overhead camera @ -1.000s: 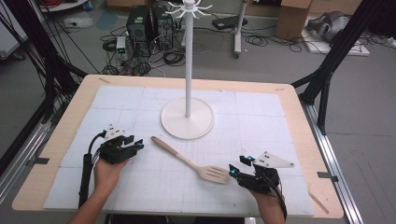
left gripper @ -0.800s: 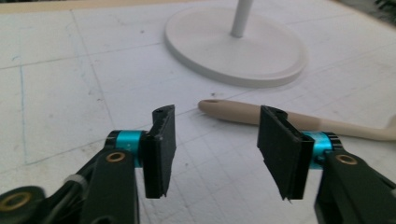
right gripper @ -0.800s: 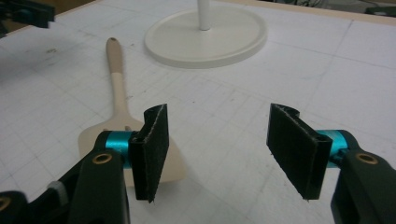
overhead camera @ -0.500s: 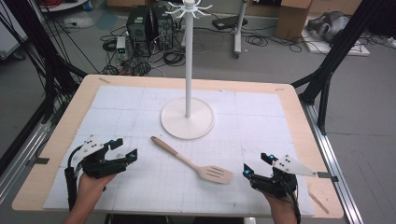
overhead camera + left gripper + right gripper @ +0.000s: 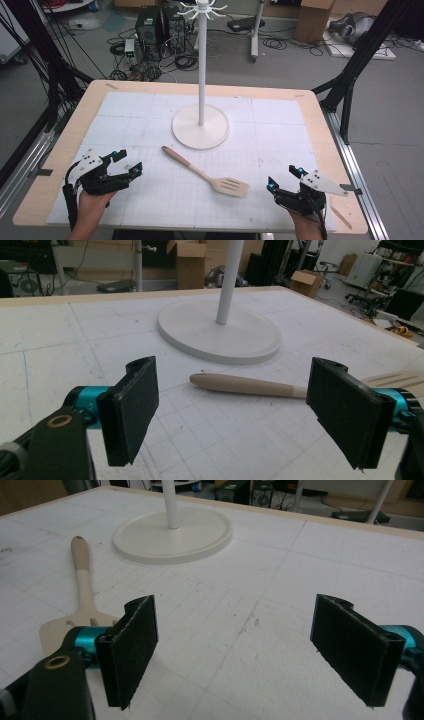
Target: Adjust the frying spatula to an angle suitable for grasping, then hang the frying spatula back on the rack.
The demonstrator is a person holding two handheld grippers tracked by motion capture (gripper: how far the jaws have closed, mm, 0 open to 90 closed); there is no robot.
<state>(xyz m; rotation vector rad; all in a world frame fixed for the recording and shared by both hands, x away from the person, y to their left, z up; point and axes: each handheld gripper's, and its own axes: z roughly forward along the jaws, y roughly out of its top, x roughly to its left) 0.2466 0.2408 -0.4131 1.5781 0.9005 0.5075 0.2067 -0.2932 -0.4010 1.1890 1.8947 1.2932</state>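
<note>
High view: spatula [image 5: 207, 173] lies between both open hand-held grippers; untouched.

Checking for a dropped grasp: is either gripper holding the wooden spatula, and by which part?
Nothing is held. The left gripper and right gripper both stand open and empty, jaws having just opened, while the wooden spatula lies flat on the table between them.

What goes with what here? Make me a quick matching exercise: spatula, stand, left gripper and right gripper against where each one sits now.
Things:
1. wooden spatula
2. white stand
3. left gripper
4. right gripper

Places or states:
A. upright, on a round base at mid-table
B. open, near the spatula's slotted blade
C. lying flat between both grippers
D. open, near the spatula's handle end

Pairs: 1-C, 2-A, 3-D, 4-B
</note>
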